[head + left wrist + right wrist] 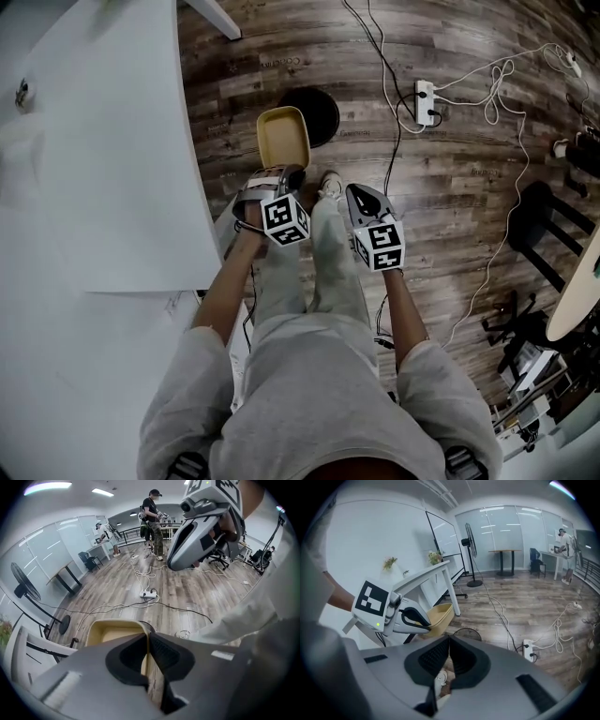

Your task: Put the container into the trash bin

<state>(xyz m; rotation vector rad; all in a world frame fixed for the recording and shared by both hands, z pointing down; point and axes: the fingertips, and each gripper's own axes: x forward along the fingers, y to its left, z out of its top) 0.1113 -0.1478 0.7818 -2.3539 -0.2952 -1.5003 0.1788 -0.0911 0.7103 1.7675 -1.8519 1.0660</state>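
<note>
Now left gripper (pixel 289 176) pinches the container (pixel 283 136) wall by the trash bin (pixel 322 112) — right gripper (pixel 362 194) pressed together.

The container (pixel 283 137) is pale yellow, the trash bin (pixel 324 111) seems black in the shade, the floor (pixel 459 178) has a brown wood-plank pattern, and the table (pixel 112 178) is white.

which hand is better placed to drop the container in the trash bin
Left. The left tool is shut on the rim of the tan rectangular container, held close to the round black trash bin; the right tool is shut and empty.
</note>
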